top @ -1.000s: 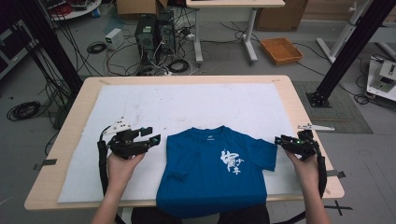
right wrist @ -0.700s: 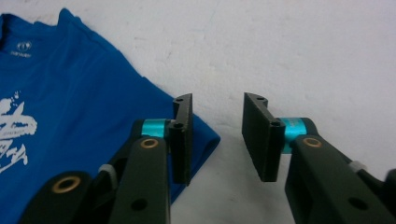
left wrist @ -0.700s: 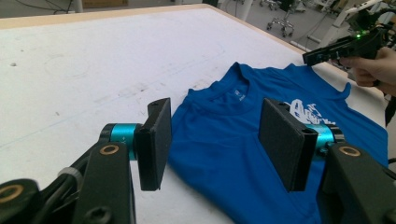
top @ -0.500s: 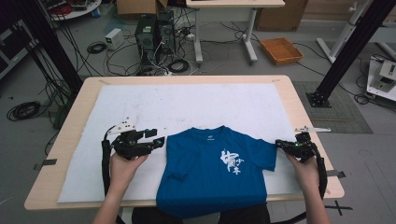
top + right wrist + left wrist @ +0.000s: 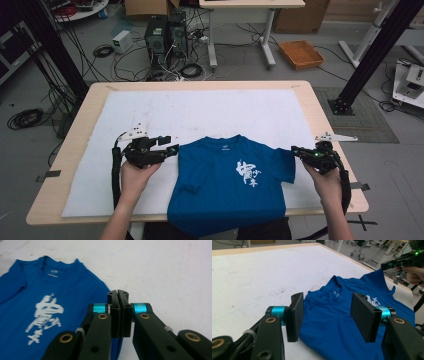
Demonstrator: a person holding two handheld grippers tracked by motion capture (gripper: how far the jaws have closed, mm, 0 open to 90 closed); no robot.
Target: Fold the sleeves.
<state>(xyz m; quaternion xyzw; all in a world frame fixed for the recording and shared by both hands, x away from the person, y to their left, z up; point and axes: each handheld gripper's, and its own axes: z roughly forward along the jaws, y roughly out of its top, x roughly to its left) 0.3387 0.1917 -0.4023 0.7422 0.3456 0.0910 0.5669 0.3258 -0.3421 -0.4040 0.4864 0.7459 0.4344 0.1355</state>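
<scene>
right claw pinching blue t-shirt sleeve, white print

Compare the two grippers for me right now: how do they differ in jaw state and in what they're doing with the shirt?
The left gripper has its jaws wide apart over the blue T-shirt, gripping nothing; the right gripper has just closed its jaws, pinching the shirt's sleeve edge. In the left gripper view, the right gripper lifts that sleeve into a peak, while the left one's side of the shirt lies flat. Both sit at the shirt's sleeves, above the white mat.
</scene>
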